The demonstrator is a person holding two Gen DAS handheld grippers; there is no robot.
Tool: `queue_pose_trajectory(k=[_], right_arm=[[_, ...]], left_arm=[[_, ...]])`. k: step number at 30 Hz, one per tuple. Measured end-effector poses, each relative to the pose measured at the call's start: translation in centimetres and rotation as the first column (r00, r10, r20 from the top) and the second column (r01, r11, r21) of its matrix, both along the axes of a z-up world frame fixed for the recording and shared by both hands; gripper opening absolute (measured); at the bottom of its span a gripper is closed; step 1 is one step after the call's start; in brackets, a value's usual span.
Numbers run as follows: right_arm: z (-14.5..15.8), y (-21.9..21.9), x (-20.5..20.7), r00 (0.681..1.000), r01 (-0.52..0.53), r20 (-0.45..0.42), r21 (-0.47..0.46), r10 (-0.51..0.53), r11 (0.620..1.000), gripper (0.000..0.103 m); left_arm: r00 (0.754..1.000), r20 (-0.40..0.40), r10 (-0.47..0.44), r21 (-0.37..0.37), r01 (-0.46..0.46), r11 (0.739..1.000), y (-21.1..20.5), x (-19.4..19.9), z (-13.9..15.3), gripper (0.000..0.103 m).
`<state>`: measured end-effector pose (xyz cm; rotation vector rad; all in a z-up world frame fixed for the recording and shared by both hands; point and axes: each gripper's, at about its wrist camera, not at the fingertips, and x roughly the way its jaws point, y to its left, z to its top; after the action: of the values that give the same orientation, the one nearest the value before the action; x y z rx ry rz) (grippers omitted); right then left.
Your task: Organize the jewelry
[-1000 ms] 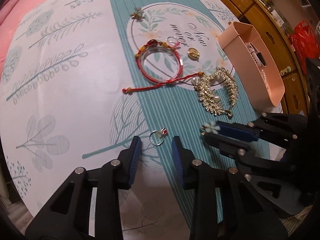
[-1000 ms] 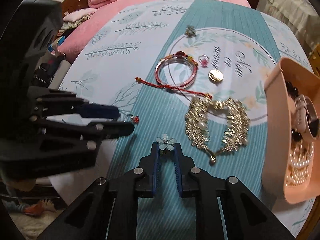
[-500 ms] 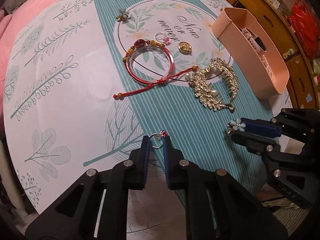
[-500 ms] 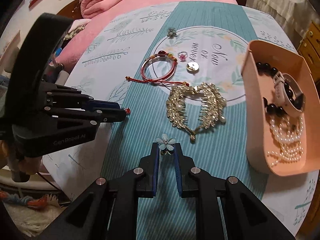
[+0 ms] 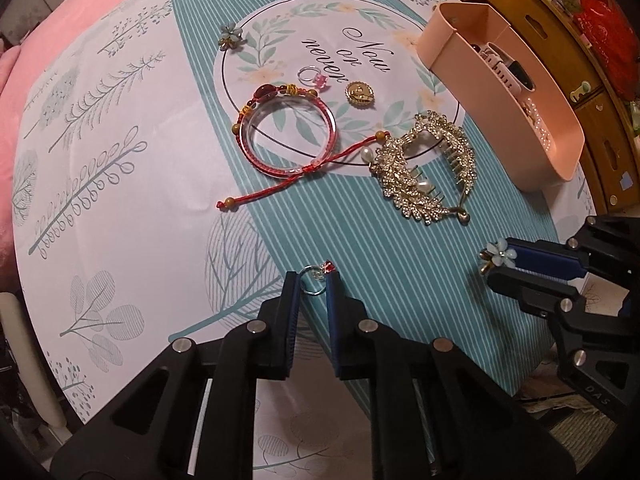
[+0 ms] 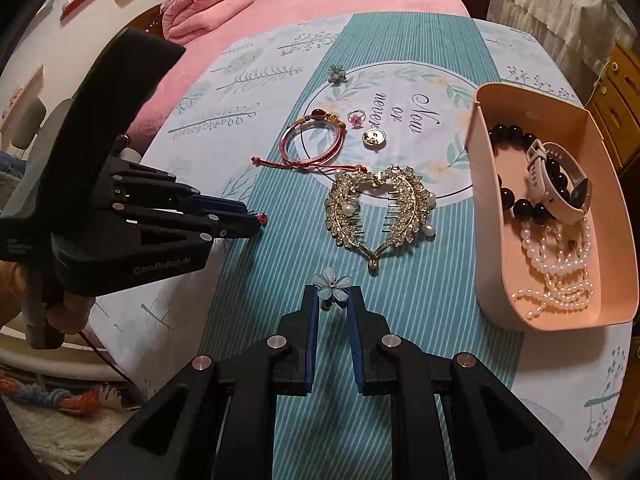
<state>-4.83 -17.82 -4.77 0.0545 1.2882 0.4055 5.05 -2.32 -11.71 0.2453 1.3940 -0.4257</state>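
My left gripper (image 5: 313, 280) is shut on a small silver ring with a red stone (image 5: 318, 276) and holds it above the cloth. My right gripper (image 6: 333, 298) is shut on a pale blue flower earring (image 6: 332, 282), seen also in the left wrist view (image 5: 499, 257). On the cloth lie a red cord bracelet (image 5: 288, 136), a gold leaf hair comb (image 5: 426, 168), a gold round charm (image 5: 359, 93), a pink-stone ring (image 5: 314, 78) and a second flower earring (image 5: 230, 35). The pink tray (image 6: 480, 216) holds beads, pearls and a watch.
The round table's teal and white cloth (image 5: 120, 220) has bare areas on the left. A wooden drawer cabinet (image 5: 600, 92) stands behind the tray. A pink bed (image 6: 320, 0) lies beyond the table. The left gripper (image 6: 248, 222) shows in the right wrist view.
Both grippers have lifted and pulled back from the cloth with their pieces held. The left jaws closed on the ring a second ago.
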Motion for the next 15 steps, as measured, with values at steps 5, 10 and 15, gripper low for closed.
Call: queue_pose_trajectory(k=[5, 10, 15], right_arm=[[0.5, -0.2, -0.1, 1.0, 0.005, 0.01, 0.005, -0.005, 1.0, 0.014], [1.9, -0.8, -0.2, 0.999, 0.018, 0.033, 0.009, -0.018, 1.0, 0.014], [3.9, -2.6, 0.0, 0.996, 0.057, 0.068, 0.018, -0.058, 0.998, 0.014]], left_arm=[[1.0, 0.02, -0.006, 0.004, 0.006, 1.0, -0.3, -0.1, 0.2, 0.01], [0.999, 0.037, -0.012, -0.016, 0.012, 1.0, -1.4, -0.4, 1.7, 0.007], [0.996, 0.088, -0.033, -0.061, 0.038, 0.997, -3.2, -0.4, 4.5, 0.007]])
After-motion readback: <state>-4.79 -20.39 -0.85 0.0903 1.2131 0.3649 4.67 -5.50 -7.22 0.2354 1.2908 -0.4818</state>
